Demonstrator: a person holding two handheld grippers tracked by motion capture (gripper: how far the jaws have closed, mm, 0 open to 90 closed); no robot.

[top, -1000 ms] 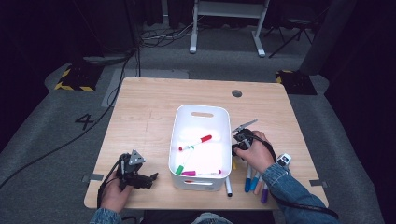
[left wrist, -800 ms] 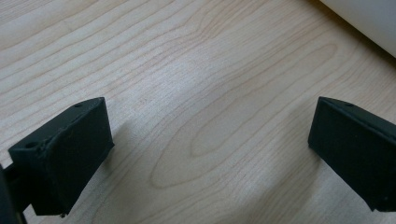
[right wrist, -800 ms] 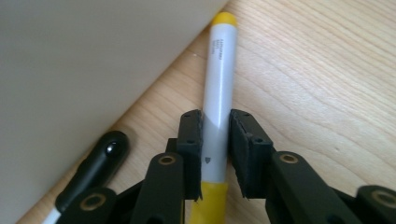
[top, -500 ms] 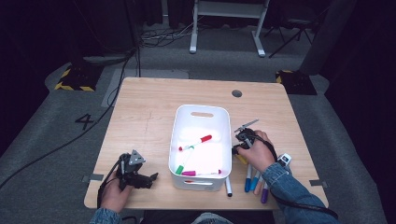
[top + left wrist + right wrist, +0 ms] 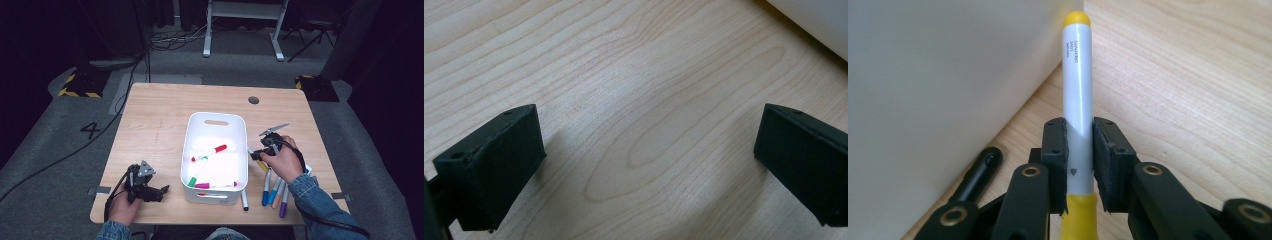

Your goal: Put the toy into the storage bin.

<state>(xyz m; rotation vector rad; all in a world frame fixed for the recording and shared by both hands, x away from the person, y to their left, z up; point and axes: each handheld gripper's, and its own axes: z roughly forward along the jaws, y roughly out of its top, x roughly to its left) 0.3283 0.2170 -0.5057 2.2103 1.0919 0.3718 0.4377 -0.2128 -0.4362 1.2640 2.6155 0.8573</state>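
A white bin [image 5: 216, 120] stands mid-table with a red marker [image 5: 210, 152], a green marker [image 5: 192, 180] and a pink marker [image 5: 216, 185] in it. My right gripper [image 5: 256, 155] sits just right of the bin, shut on a yellow marker [image 5: 1077, 95] whose white barrel points along the bin's wall [image 5: 938, 100]. The yellow marker's cap [image 5: 262, 165] shows under the hand. My left gripper [image 5: 161, 191] rests at the table's front left, open, with bare wood [image 5: 649, 130] between its jaws.
Several markers lie at the front right of the wooden table [image 5: 160, 125]: a black one [image 5: 244, 200], blue ones [image 5: 265, 192] and a purple one [image 5: 283, 205]. A black marker [image 5: 978, 172] lies against the bin's base. A cable hole [image 5: 253, 100] sits near the back edge.
The right hand and its gripper have shifted only slightly beside the bin. The left gripper has not moved.
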